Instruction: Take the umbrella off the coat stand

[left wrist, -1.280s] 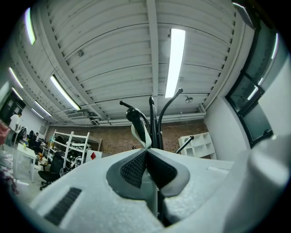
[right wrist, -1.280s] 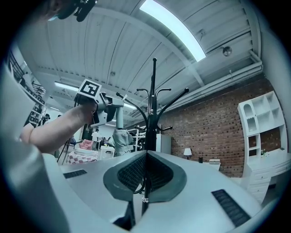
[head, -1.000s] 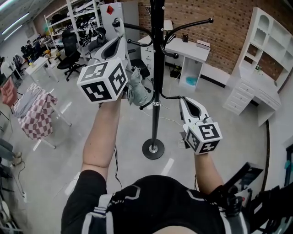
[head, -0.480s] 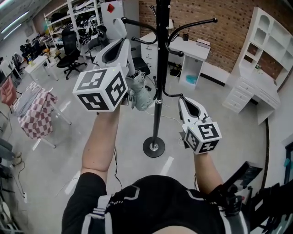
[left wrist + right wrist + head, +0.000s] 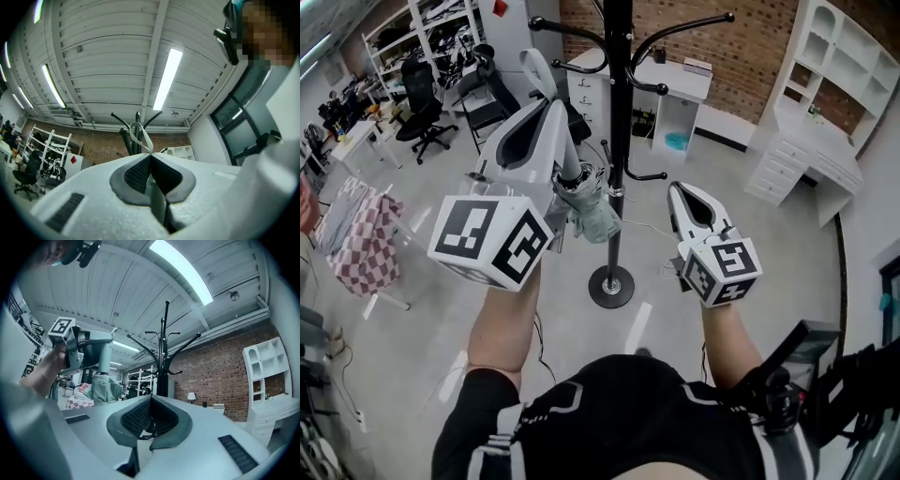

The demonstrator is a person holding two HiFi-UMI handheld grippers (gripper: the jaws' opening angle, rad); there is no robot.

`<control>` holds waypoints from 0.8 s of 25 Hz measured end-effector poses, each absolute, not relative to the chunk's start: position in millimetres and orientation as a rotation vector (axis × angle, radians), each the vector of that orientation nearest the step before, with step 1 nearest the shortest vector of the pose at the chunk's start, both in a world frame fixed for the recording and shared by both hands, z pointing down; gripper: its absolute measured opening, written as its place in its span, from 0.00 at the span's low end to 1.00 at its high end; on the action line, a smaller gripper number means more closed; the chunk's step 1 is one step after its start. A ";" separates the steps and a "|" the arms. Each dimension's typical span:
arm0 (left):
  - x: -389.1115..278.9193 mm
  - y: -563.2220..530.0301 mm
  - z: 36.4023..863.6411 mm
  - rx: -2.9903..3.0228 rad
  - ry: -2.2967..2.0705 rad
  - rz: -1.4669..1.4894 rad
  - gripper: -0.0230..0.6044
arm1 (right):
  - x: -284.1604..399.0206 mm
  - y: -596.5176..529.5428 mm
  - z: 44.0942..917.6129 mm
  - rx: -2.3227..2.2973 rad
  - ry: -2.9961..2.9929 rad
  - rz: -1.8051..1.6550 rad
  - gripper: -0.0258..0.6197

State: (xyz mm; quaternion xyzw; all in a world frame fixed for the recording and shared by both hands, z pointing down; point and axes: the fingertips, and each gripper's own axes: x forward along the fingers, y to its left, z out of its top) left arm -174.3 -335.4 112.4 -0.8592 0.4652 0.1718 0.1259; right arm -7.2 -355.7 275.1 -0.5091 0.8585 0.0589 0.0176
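The left gripper is raised and tilted upward beside the black coat stand, and its jaws are closed on the white strap of the umbrella. In the left gripper view the pads meet at the tip, with the strap's loop standing up out of them in front of the stand's curved hooks. In the head view that loop pokes past the gripper's tips, below the stand's upper left hook and apart from it. The folded grey-green umbrella hangs under the gripper, just left of the pole at about the height of the lower hooks. Whether its fabric touches the pole is not clear there. In the right gripper view the umbrella dangles below the left gripper with a gap between it and the stand. The right gripper is held level on the other side of the pole, near it but apart. Its jaws are together with nothing between them. The stand's round base rests on the pale floor, and a brick wall runs behind it.
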 end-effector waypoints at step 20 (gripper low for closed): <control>-165.3 -291.0 250.1 -2.774 1.233 0.402 0.06 | 4.6 -306.2 286.1 -1.786 2.560 0.187 0.04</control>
